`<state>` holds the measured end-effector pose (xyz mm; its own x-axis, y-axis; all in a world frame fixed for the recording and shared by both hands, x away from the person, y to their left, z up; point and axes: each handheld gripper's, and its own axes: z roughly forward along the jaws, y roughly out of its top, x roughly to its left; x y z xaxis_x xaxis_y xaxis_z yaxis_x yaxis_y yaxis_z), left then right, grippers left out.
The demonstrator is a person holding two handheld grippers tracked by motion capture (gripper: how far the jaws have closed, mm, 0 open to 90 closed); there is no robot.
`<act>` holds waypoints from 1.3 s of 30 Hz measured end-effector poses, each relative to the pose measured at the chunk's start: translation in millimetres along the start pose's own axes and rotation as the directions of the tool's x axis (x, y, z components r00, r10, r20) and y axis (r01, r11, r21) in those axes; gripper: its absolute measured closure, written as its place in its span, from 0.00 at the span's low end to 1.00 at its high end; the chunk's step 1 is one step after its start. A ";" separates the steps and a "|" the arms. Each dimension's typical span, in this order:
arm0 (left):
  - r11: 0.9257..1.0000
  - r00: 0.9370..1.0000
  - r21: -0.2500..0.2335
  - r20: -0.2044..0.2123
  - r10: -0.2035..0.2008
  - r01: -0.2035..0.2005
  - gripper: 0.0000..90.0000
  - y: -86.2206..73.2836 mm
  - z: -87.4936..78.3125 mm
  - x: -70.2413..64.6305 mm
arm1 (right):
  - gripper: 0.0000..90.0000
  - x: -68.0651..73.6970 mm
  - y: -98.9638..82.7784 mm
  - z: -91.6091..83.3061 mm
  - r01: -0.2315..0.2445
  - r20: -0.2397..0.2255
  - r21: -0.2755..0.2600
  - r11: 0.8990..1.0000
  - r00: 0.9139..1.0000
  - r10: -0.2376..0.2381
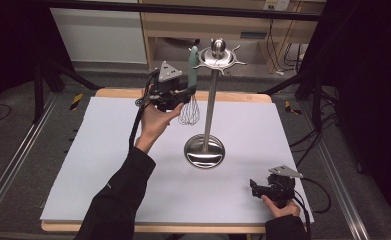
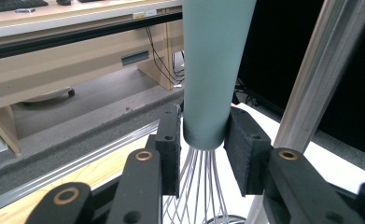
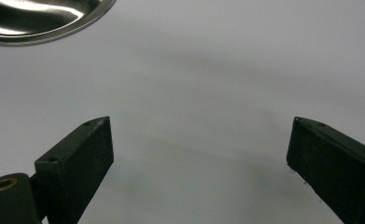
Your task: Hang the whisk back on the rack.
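On the white table [image 1: 108,165] a steel stand [image 1: 209,107] is set upright, its round base [image 1: 204,151] near the middle. A whisk [image 1: 191,90] is held upright beside the pole, teal handle up and wires down, gripped at the handle's lower end by the left gripper [image 2: 203,140], which is raised on an outstretched arm. The right gripper [image 3: 199,154] is held low near the table's front right, jaws wide apart on nothing.

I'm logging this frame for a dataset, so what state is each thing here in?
whisk: upright, wires down, held by its green handle beside the stand's pole.
utensil stand: upright on the white table.
left gripper: shut on the whisk's handle.
right gripper: open, empty, low over the table.
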<state>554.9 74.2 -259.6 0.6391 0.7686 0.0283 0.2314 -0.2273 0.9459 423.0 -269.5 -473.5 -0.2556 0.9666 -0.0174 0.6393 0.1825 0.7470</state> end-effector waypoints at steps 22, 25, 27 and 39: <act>0.999 1.000 0.039 -0.002 0.005 -0.005 0.56 -32.3 -43.9 13.3 | 0.08 -0.5 -0.4 0.9 -0.003 0.009 0.002 1.000 1.000 0.003; 0.999 1.000 0.046 0.008 -0.011 0.011 0.55 -43.6 -52.8 16.8 | 0.09 -0.7 -0.4 0.7 -0.006 0.011 0.001 1.000 1.000 0.006; 0.999 1.000 0.047 0.013 -0.019 0.018 0.53 -51.9 -58.4 18.6 | 0.09 -0.7 -0.5 0.7 -0.004 0.013 0.003 1.000 1.000 0.004; 0.993 0.997 0.089 -0.004 -0.073 0.073 0.46 -107.4 -79.5 32.9 | 0.08 -1.7 -1.9 1.6 -0.006 0.023 0.010 1.000 1.000 0.006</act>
<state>492.8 171.5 -334.6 0.6174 0.7857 -0.0392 0.3418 -0.2230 0.9129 423.4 -271.3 -476.0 -0.2354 0.9715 -0.0283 0.6478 0.1785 0.7406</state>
